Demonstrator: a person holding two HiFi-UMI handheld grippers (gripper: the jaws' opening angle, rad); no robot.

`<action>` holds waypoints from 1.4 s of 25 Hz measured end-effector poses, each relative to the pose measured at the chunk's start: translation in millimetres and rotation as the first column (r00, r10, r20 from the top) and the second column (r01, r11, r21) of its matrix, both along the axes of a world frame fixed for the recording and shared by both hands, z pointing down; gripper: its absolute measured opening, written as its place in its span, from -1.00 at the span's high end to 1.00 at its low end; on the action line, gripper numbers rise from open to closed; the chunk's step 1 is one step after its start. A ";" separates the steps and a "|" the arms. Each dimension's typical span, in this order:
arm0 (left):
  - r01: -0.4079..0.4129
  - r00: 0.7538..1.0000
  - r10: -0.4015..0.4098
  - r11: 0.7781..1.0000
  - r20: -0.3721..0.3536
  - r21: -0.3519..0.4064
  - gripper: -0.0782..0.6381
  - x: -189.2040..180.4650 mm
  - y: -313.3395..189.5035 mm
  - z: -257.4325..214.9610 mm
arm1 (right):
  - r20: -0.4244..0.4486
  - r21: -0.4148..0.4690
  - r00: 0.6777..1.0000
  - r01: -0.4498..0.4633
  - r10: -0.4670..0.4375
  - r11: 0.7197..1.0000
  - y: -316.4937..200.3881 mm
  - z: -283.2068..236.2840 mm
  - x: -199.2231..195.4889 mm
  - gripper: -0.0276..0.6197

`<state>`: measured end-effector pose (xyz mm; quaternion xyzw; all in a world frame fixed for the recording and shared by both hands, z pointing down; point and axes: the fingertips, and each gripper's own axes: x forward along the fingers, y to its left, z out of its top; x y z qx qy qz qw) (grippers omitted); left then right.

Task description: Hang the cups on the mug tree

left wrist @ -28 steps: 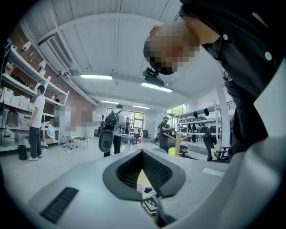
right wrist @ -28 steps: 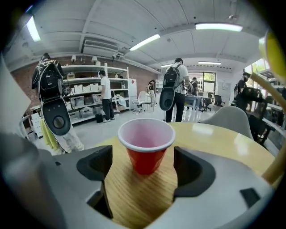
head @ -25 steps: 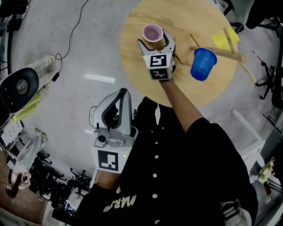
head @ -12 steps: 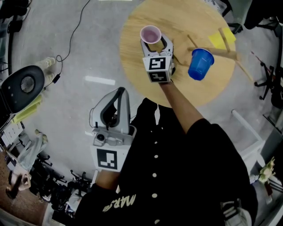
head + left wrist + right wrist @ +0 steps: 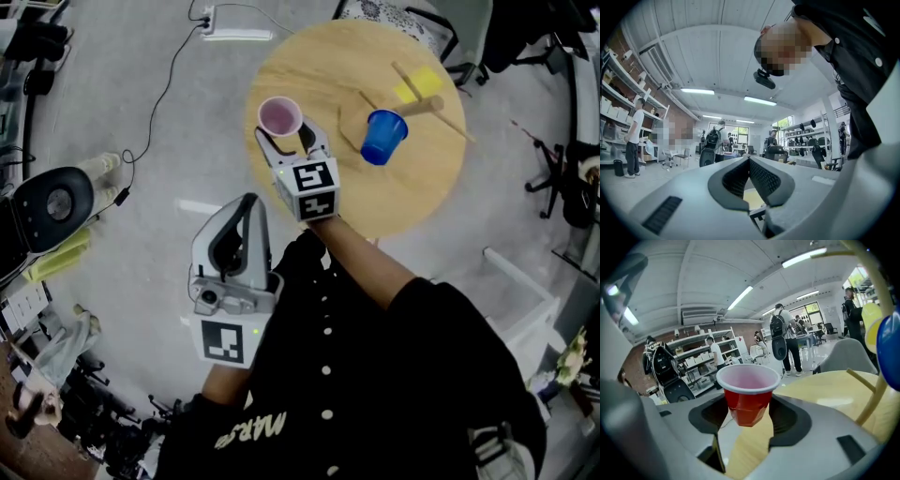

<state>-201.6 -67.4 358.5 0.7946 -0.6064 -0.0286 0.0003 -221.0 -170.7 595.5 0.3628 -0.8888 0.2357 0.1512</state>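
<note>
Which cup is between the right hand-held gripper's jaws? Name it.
The red cup with the white rim: the right hand-held gripper presses its sides. The blue cup is apart, ungripped.

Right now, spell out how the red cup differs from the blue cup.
Colour: the red cup has a pale inside, while the blue cup is blue throughout.
Hold: the right gripper is clamped on the red cup, while the blue cup hangs on the mug tree with no gripper on it.
Pose: the red cup is upright, mouth up, while the blue cup looks tilted.
Both are tapered cups without handles.
</note>
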 end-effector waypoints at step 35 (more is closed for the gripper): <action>-0.165 0.986 0.164 0.964 0.024 0.209 0.80 136.4 8.3 -118.8 | -0.552 0.281 0.825 0.319 -0.120 0.905 43.7 -199.8 305.8 0.08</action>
